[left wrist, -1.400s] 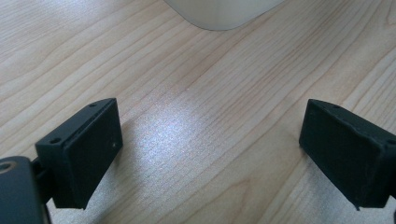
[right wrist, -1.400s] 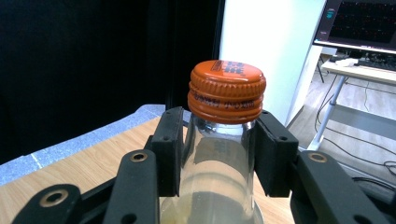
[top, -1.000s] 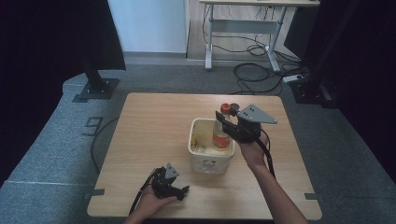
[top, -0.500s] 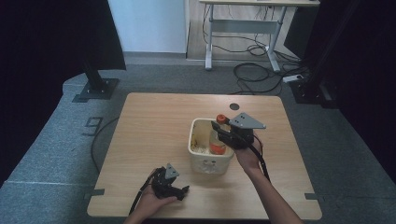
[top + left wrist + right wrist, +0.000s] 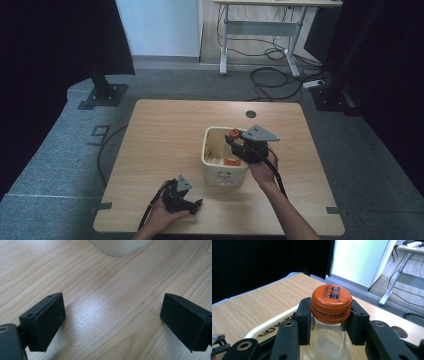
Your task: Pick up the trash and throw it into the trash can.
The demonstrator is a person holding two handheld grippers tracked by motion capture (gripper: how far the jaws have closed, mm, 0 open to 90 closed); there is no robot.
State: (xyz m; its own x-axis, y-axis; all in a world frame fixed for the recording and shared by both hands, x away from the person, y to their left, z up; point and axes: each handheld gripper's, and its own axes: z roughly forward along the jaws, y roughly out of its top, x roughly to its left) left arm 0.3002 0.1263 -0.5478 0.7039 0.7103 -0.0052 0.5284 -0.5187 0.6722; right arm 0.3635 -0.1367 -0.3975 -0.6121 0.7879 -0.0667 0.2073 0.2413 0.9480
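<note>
Bottle (image 5: 331,322) clamped at its neck by right gripper (image 5: 331,315), over tub (image 5: 212,155).

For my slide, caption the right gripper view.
Right gripper clamps the clear orange-capped glass bottle at its neck, above the cream plastic tub.

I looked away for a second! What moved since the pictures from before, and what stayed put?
The right gripper, clamped on the bottle just under its orange cap, went down, lowering the bottle into the cream tub. Its jaws squeezed a little tighter on the bottle's neck. The left gripper stayed open on the table, and the tub didn't move.
</note>
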